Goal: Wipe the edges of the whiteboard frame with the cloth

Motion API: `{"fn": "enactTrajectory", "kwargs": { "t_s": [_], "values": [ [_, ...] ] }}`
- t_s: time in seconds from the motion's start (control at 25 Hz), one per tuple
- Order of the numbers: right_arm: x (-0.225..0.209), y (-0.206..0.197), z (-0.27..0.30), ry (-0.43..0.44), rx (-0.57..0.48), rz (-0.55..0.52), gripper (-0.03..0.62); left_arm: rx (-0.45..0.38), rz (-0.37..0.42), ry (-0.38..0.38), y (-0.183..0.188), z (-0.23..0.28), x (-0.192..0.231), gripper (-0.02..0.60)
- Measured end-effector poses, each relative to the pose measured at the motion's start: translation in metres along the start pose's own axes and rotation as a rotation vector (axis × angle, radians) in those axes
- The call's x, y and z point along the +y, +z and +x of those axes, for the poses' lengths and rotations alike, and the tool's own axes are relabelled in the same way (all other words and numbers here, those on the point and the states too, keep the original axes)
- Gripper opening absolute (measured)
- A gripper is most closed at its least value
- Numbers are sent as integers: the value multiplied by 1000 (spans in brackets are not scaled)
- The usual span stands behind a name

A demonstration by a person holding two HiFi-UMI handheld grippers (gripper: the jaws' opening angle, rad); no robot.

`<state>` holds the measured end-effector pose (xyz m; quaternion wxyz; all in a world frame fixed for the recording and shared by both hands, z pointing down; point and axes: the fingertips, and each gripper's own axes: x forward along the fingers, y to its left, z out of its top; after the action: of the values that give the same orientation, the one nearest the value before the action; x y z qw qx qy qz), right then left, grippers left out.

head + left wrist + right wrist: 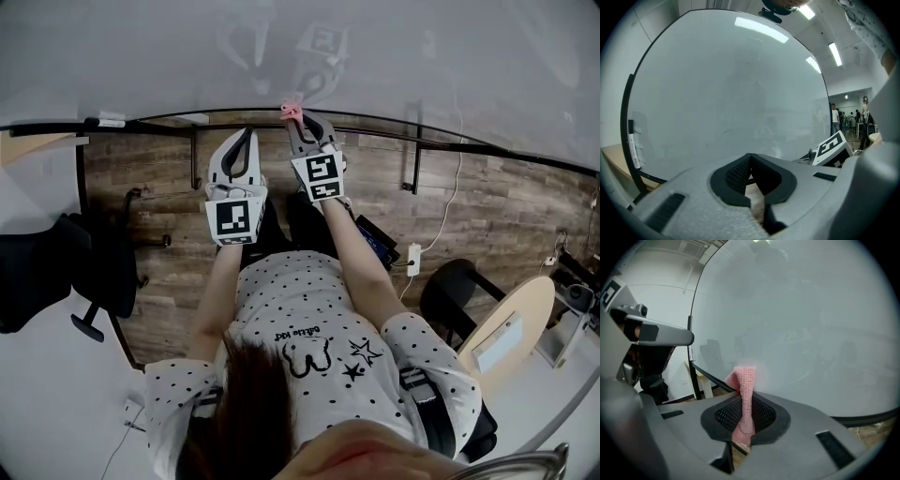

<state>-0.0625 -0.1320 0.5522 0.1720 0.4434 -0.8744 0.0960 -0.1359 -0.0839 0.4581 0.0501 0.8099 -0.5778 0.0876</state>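
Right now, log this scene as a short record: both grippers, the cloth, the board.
left gripper: shut, nothing between its jaws, facing the board
right gripper: shut on the cloth
cloth: pink, knitted, sticking up past the jaws, close to the frame's bottom edge; contact unclear
whiteboard: no writing to be seen
frame: thin, black
marker: lying along the bottom edge, off to the left

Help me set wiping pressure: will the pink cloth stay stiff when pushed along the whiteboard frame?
Probably floppy: the knitted cloth folds into a thin strip between the right gripper's shut jaws. Likely light, since it stands above them unsupported. Its textured knit should drag, not slip, on the frame.
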Motion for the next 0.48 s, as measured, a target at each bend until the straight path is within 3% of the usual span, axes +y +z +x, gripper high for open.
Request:
{"fn": "enactTrajectory", "kwargs": {
  "t_s": [0.48],
  "values": [
    [-33,-6,-23,-29,-6,0,31,-10,-2,4,1,3,-28,15]
  ]
}}
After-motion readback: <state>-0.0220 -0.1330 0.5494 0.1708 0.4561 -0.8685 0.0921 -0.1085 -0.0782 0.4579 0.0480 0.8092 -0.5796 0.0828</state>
